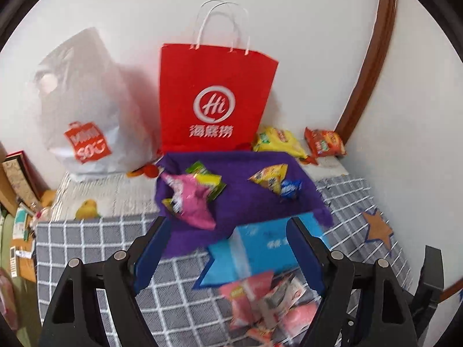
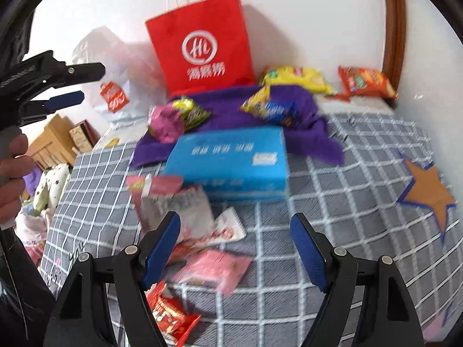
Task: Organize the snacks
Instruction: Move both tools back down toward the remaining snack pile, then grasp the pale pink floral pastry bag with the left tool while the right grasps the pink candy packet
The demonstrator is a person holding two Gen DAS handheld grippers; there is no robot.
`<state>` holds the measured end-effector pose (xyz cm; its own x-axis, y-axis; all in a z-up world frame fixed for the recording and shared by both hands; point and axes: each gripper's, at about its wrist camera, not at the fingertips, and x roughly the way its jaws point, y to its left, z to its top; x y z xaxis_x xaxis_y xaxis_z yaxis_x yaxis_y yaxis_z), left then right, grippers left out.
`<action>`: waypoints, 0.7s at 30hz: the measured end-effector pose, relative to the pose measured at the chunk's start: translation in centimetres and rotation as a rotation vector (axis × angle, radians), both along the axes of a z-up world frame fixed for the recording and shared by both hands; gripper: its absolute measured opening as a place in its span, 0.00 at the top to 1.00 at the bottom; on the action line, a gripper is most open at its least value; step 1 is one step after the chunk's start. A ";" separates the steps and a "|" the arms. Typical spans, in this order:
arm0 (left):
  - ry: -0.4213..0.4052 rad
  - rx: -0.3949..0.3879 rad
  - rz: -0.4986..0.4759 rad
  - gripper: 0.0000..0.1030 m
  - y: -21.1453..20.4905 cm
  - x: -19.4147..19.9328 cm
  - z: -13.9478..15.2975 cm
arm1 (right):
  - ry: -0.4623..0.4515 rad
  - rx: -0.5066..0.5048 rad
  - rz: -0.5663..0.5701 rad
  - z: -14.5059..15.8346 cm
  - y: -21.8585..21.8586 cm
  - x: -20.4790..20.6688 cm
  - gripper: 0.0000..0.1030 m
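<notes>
Snacks [image 2: 202, 248] below spread right tongs [image 2: 235, 231]

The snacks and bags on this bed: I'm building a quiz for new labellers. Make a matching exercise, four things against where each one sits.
Things:
1. red bag
2. blue box
3. pink packet
4. orange packet

Places:
A. on the purple cloth
B. upright against the wall
C. far right, by the wooden frame
D. on the checked cover, before the cloth

Pairs: 1-B, 2-D, 3-A, 4-C
</notes>
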<state>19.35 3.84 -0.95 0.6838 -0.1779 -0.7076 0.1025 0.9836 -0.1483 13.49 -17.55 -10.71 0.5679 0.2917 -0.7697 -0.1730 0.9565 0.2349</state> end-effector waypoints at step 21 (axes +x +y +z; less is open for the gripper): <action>0.126 0.002 0.057 0.22 2.7 -5.1 -8.3 | 0.007 -0.118 0.104 -7.1 3.7 -1.6 0.66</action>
